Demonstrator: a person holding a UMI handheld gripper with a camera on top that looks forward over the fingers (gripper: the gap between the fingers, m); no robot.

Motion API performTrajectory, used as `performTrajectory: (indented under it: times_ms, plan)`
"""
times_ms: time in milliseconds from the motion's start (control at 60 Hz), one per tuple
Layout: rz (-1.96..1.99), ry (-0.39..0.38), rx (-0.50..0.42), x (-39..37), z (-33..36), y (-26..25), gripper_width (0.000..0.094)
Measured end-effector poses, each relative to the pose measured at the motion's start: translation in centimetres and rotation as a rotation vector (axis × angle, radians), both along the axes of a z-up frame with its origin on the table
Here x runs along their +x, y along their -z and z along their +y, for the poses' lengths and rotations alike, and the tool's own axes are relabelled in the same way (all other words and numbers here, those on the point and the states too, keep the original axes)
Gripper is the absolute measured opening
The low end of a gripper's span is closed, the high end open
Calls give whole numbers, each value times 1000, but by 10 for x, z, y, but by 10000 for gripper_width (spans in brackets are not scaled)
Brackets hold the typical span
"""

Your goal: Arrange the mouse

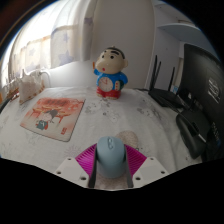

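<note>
A pale blue-grey mouse [110, 154] sits between my two fingers, its rounded back facing up. Both pink pads [85, 160] lie against its sides, so my gripper [111, 166] is shut on it. The mouse is held low over the white table [150, 130]. A mouse mat with a red cartoon print [52, 116] lies on the table ahead and to the left of the fingers.
A cartoon boy figurine with a red clock [111, 72] stands straight ahead at the back of the table. A black keyboard and dark devices [195, 110] lie to the right. Small items [25, 82] sit at the far left near the wall.
</note>
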State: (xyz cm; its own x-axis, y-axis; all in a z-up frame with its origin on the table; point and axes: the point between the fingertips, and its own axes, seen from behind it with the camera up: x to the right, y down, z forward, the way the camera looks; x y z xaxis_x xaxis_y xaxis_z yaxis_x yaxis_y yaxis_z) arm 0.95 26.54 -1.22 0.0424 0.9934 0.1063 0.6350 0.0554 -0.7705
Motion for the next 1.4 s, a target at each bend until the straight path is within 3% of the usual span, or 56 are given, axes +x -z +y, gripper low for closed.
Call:
performTrajectory:
  times_ms: [150,350,533,700,817,883,917,1233,1400]
  plan:
    - [71,-32,-10,-25,-28,-59,427]
    - [148,-99,-105,-97,-125,-123,418]
    - [69,-115,-118,-143,-210,-65,408]
    - [-25,-41,-97,-146,-230,-1,421]
    - [-15,-30,-39,-146,-229,3,564]
    - [-55,-20,-45,-138,-229,-2,867]
    - [-67,-9,-67,-132,-231,-10,824]
    - [-108,62,-47,15,-228,-161,852]
    - [-134,113,-2,73,-216,-185,852]
